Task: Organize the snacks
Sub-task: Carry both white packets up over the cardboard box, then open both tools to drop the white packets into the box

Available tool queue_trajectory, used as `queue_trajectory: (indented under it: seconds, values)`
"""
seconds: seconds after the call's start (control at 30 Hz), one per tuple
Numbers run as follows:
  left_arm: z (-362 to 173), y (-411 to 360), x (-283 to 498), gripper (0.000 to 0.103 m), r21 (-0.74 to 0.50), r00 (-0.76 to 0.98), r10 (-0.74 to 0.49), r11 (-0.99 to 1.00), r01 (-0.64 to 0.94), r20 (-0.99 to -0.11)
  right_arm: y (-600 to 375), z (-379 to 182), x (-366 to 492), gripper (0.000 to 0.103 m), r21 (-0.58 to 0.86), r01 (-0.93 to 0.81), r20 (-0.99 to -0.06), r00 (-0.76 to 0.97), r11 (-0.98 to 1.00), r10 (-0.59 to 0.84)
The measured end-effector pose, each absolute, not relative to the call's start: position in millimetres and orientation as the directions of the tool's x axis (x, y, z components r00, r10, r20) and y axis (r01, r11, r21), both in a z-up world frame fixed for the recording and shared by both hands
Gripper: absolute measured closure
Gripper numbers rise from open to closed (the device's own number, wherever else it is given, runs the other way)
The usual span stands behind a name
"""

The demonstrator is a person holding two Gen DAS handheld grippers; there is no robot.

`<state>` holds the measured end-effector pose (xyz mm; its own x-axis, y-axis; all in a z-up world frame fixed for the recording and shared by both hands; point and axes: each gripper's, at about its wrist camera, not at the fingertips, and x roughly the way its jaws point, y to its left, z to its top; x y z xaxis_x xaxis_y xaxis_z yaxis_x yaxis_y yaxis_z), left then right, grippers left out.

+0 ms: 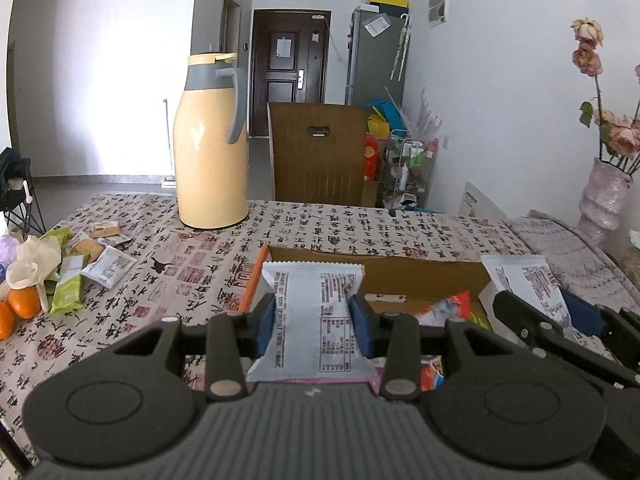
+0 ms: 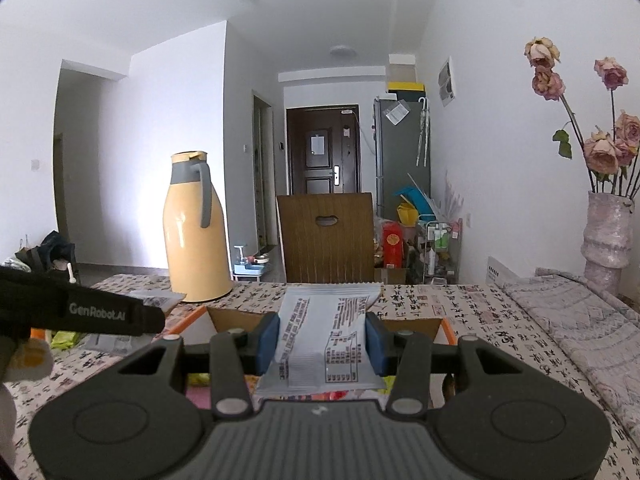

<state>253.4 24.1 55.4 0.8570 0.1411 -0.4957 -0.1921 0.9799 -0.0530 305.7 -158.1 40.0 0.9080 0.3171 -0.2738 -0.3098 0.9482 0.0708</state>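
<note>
Two grey snack packets are in our hands: the left gripper (image 1: pixel 312 322) clamps one packet (image 1: pixel 310 316), the right gripper (image 2: pixel 320 342) another (image 2: pixel 324 336), both above the cardboard box (image 1: pixel 400 276) at frame centre. Next we lower and let go inside it.

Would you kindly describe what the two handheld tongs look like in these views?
Both the left tongs and the right tongs have matte black plastic bodies with ribbed tops, round side discs, silver rivets and blue pads. White "GenRobot.AI" lettering marks the left one's side.
</note>
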Motion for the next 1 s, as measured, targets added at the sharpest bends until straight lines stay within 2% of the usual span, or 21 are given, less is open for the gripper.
queue_trajectory:
  seconds: [0.63,0.67,0.7,0.73,0.77,0.8,0.83,0.9,0.97,1.0]
  values:
    - [16.9,34.6,278.7,0.06,-0.06,0.864,0.128,0.982,-0.179,-0.486,-147.9,4.2,344.8,0.058,0.107,-0.316,-0.346,0.877,0.943,0.333]
    - [16.8,34.8,278.9,0.058,-0.06,0.864,0.132,0.981,-0.184,-0.486,-147.9,3.4,345.0,0.058,0.108,-0.315,-0.35,0.875,0.943,0.333]
    - [16.8,36.0,278.4,0.05,-0.063,0.864,0.136,0.98,-0.19,-0.485,-148.1,2.8,344.6,0.058,0.111,-0.316,-0.352,0.874,0.942,0.335]
    - [17.1,37.4,277.7,0.037,-0.066,0.865,0.139,0.979,-0.194,-0.482,-148.5,2.2,344.3,0.058,0.113,-0.317,-0.353,0.873,0.942,0.336]
    - [18.4,37.6,276.4,0.029,-0.069,0.867,0.144,0.977,-0.2,-0.477,-148.9,2.0,343.7,0.057,0.116,-0.317,-0.352,0.873,0.941,0.338]
    - [19.6,38.6,274.4,0.015,-0.071,0.87,0.157,0.974,-0.214,-0.467,-149.8,1.9,342.8,0.056,0.119,-0.315,-0.35,0.874,0.942,0.337]
    - [21.0,39.5,272.1,0.006,-0.074,0.874,0.168,0.971,-0.225,-0.456,-150.9,1.8,342.3,0.053,0.123,-0.314,-0.35,0.874,0.942,0.337]
    - [23.8,41.0,268.4,0.0,-0.085,0.882,0.172,0.969,-0.232,-0.439,-152.2,1.2,342.3,0.025,0.131,-0.306,-0.35,0.876,0.943,0.333]
    - [25.5,42.3,267.4,0.0,-0.094,0.884,0.174,0.967,-0.236,-0.434,-153.8,0.3,342.4,0.007,0.139,-0.295,-0.346,0.88,0.945,0.326]
    - [25.4,42.5,267.8,0.0,-0.096,0.883,0.173,0.967,-0.237,-0.436,-154.4,0.3,342.7,0.002,0.144,-0.292,-0.346,0.881,0.946,0.324]
